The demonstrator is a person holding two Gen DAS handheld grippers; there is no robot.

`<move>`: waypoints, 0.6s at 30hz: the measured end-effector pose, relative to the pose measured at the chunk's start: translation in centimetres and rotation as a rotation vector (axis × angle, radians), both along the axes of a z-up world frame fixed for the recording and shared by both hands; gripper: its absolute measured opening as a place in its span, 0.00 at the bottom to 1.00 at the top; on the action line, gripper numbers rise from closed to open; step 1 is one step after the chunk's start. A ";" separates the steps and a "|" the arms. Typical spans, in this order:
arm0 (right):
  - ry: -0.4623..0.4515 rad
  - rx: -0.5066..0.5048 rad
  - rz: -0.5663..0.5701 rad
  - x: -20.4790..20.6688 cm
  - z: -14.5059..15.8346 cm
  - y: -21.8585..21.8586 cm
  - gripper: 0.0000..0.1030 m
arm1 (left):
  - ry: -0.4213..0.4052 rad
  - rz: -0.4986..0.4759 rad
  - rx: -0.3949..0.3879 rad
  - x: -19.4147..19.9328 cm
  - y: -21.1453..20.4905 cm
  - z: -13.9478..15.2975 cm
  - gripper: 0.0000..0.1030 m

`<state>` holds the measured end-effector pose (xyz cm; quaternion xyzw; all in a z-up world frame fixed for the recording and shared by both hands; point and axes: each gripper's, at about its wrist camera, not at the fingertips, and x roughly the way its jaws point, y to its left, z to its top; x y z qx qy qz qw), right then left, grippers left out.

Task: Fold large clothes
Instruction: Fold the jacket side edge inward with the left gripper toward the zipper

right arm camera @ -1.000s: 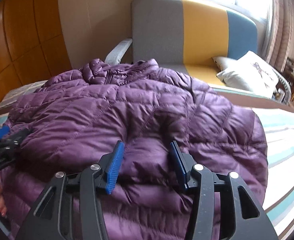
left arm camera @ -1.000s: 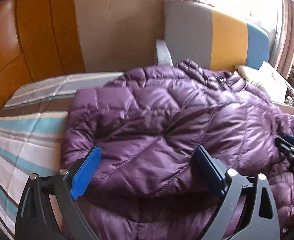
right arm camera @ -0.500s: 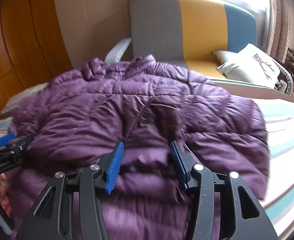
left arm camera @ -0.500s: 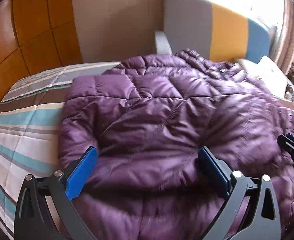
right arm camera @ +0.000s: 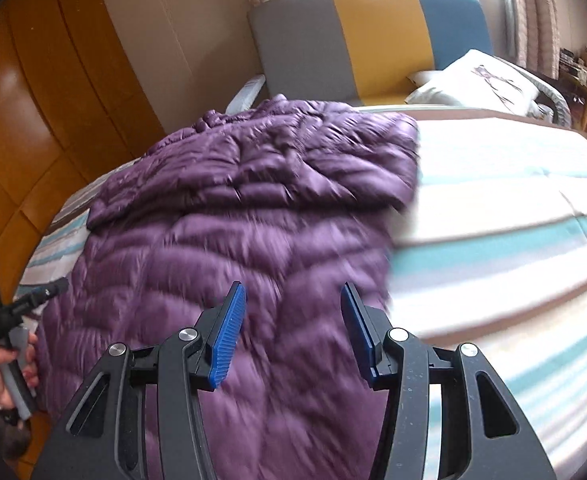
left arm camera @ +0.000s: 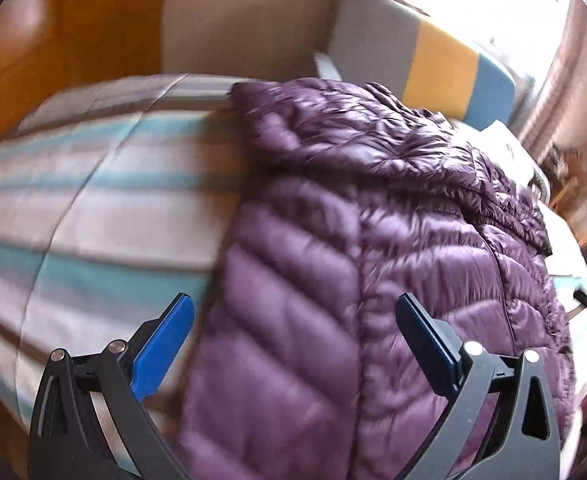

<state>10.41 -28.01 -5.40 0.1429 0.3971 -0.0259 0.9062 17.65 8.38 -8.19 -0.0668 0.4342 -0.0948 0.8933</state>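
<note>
A purple quilted down jacket (left arm camera: 373, 240) lies on a striped bed (left arm camera: 93, 200), its upper part folded down over the lower part. My left gripper (left arm camera: 293, 344) is open and empty, just above the jacket's near left edge. In the right wrist view the jacket (right arm camera: 253, 220) fills the middle. My right gripper (right arm camera: 293, 328) is open and empty above its near right part. The left gripper (right arm camera: 41, 292) shows at the left edge there, held by a hand.
The bed (right arm camera: 513, 220) has white, teal and brown stripes. A grey, yellow and blue sofa (right arm camera: 373, 32) with a white cushion (right arm camera: 481, 80) stands behind it. A wooden panelled wall (right arm camera: 33, 100) runs on the left.
Both grippers have pulled back and up from the jacket; views are blurred by motion. The right gripper's jaws have opened wider. More bed shows on both sides of the jacket.
</note>
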 end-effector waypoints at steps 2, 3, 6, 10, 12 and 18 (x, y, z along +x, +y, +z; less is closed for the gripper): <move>0.005 0.015 -0.006 -1.6 -0.2 -0.3 0.48 | 0.007 0.018 -0.034 -1.2 1.4 -0.4 0.96; 0.008 0.020 -0.008 -2.3 -0.3 -0.6 0.48 | 0.007 0.019 -0.036 -1.7 1.8 -0.7 0.96; 0.028 0.022 -0.015 -4.5 -0.7 -0.9 0.48 | 0.014 0.010 0.000 -3.3 2.2 -1.3 0.91; 0.055 0.028 -0.028 -6.7 -1.5 -1.4 0.48 | 0.022 -0.028 0.024 -5.3 2.7 -1.4 0.82; 0.066 0.033 -0.032 -7.5 -1.8 -1.5 0.48 | 0.025 -0.044 0.024 -5.9 2.9 -1.4 0.74; 0.119 0.045 -0.046 -9.9 -3.1 -1.7 0.48 | 0.033 -0.116 0.011 -8.1 2.9 -1.6 0.67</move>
